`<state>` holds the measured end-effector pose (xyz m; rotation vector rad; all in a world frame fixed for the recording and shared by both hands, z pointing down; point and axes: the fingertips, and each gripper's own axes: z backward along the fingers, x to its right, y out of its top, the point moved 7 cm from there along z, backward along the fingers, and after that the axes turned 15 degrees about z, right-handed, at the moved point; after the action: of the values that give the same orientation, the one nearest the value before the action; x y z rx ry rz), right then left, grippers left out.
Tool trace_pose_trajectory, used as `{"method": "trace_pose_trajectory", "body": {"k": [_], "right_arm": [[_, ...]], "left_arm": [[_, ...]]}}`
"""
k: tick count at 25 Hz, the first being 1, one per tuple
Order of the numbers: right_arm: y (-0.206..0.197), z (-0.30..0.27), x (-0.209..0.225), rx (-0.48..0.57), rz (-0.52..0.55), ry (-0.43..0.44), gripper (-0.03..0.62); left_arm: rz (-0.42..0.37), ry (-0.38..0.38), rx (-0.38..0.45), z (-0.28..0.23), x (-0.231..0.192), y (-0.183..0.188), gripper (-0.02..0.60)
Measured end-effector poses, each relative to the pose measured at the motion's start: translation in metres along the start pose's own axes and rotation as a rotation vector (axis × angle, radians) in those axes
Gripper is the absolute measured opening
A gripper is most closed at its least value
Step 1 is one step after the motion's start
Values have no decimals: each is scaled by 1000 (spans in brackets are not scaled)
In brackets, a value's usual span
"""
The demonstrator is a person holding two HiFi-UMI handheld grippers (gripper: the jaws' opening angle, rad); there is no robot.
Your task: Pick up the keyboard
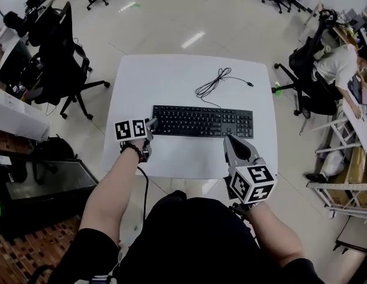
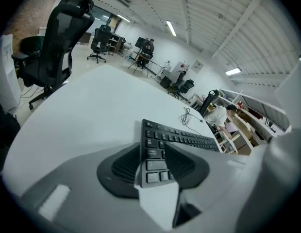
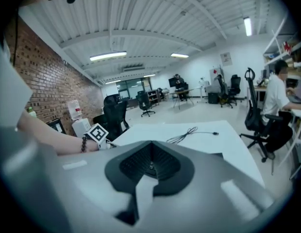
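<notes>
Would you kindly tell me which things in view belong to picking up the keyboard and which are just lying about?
Belonging to the job:
black rectangular keyboard; its coiled black cable; left gripper, jaws apart around the keyboard's left end; right gripper, jaws together; white table beneath.

Lying about:
black mesh office chair; small green object on the floor.

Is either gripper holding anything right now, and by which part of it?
Nothing is held. The left gripper is open, its jaws straddling the left end of the keyboard without gripping it. The right gripper is shut and empty.
</notes>
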<state>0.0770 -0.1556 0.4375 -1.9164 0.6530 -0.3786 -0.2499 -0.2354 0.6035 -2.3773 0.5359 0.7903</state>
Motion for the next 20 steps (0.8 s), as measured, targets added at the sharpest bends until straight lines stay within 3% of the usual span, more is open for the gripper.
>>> {"method": "trace_pose_trajectory", "body": {"k": [9,13,20], "right_arm": [[-2,-30,7,-36,-47,-38,2],[-3,-39,6,-46,-58,-35,2],[-13,-47,7,-75,-101,-17,2]], "left_arm": [[34,-53,-100,-28,-18,10,133],[66,-99,-117,-27,-20,10,106],[77,-90,-116,-17,-18,9,86]]}}
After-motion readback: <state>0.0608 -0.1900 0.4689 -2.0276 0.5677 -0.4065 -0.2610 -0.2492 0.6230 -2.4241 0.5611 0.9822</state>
